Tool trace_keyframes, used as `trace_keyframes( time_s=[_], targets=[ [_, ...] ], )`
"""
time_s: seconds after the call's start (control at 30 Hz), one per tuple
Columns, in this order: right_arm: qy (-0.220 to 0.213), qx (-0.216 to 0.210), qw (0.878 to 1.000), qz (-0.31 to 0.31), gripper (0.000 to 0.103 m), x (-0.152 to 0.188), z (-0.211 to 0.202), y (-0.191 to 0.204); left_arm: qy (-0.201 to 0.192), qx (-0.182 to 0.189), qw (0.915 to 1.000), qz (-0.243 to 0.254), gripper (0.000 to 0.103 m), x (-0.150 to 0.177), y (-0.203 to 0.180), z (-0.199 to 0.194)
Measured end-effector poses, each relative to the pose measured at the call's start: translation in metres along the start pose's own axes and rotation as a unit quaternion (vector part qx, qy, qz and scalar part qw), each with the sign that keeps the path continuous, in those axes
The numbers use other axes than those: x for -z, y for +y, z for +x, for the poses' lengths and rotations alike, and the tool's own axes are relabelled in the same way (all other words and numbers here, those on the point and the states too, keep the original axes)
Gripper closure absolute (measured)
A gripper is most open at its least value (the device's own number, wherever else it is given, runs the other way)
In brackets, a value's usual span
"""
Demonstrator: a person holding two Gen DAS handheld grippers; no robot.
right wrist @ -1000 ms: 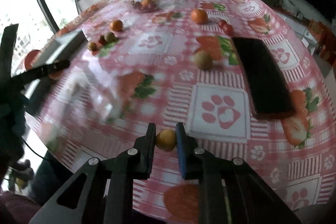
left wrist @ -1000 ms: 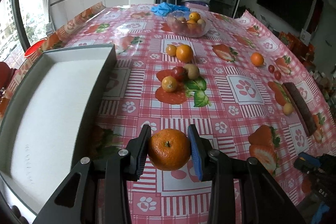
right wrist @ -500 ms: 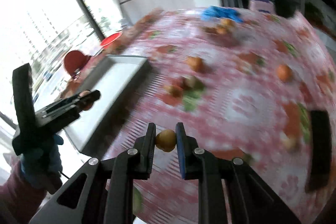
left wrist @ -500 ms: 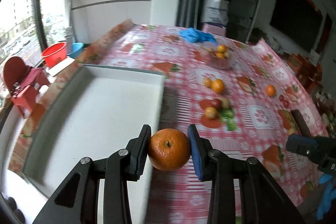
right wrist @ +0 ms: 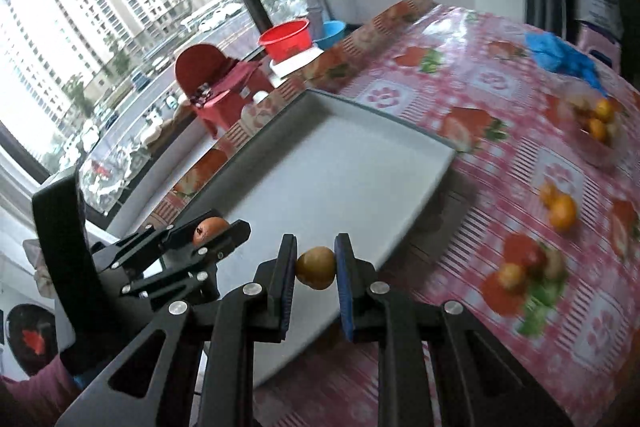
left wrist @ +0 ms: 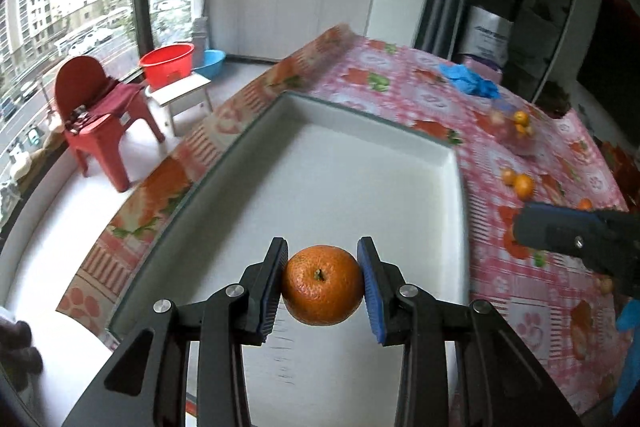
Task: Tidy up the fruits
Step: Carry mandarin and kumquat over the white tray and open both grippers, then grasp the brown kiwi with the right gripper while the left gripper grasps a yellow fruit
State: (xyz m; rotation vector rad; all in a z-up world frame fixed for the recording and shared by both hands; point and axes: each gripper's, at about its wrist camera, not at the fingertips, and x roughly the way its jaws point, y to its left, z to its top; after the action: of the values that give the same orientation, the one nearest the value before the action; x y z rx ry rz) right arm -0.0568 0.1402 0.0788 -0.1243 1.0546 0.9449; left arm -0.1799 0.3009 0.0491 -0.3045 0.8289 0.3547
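My left gripper point(left wrist: 322, 285) is shut on a large orange point(left wrist: 322, 285) and holds it above the near part of the white tray point(left wrist: 340, 163). My right gripper point(right wrist: 316, 268) is shut on a small yellow-orange fruit point(right wrist: 315, 267) over the tray's near right edge point(right wrist: 420, 195). The left gripper with its orange point(right wrist: 210, 225) shows at the left of the right wrist view. The right gripper's fingers point(left wrist: 568, 233) show at the right of the left wrist view. The tray holds no fruit.
Loose oranges point(left wrist: 519, 183) and mixed fruit point(right wrist: 524, 269) lie on the red checked tablecloth point(right wrist: 500, 187) right of the tray. A clear bowl of fruit point(right wrist: 596, 123) and blue gloves point(right wrist: 560, 55) sit farther back. A red chair point(left wrist: 96, 111) stands beyond the table's left edge.
Both grippers have swung left from over the tablecloth to over the white tray, each still holding its fruit.
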Motion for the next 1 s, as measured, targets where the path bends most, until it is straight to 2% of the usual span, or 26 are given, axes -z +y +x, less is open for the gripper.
trace_keyframes(
  time_s=[0.2, 0.47, 0.53, 0.57, 0.6, 0.67, 0.83, 1.0],
  targets=[
    [0.043, -0.005, 0.999, 0.0, 0.082, -0.002, 0.042, 0.007, 0.015, -0.016, 0.9997, -0.012, 0.065, -0.001, 0.016, 0.016],
    [0.066, -0.003, 0.998, 0.009, 0.079, -0.003, 0.059, 0.002, 0.031, -0.025, 0.9992, -0.006, 0.065, 0.003, 0.016, 0.031],
    [0.062, -0.003, 0.998, 0.016, 0.063, -0.004, 0.056, 0.0, 0.036, -0.029, 0.9989, -0.004, 0.052, 0.003, 0.015, 0.033],
    [0.059, -0.001, 0.998, 0.018, 0.056, -0.004, 0.054, -0.001, 0.034, -0.031, 0.9989, -0.006, 0.033, 0.003, 0.015, 0.032],
    [0.054, -0.001, 0.998, 0.019, 0.046, -0.005, 0.051, -0.003, 0.028, -0.035, 0.9989, -0.01, 0.026, 0.003, 0.015, 0.03],
    [0.049, 0.002, 0.999, 0.02, 0.04, -0.005, 0.045, -0.004, 0.021, -0.038, 0.999, -0.008, 0.026, 0.005, 0.015, 0.027],
    [0.031, 0.012, 0.999, 0.024, 0.022, -0.004, 0.03, -0.013, 0.043, -0.047, 0.998, 0.0, 0.026, 0.005, 0.011, 0.033],
    [0.014, 0.032, 0.998, 0.052, 0.017, 0.001, 0.013, -0.036, 0.06, -0.039, 0.9974, -0.001, 0.026, 0.006, 0.004, 0.034]
  ],
)
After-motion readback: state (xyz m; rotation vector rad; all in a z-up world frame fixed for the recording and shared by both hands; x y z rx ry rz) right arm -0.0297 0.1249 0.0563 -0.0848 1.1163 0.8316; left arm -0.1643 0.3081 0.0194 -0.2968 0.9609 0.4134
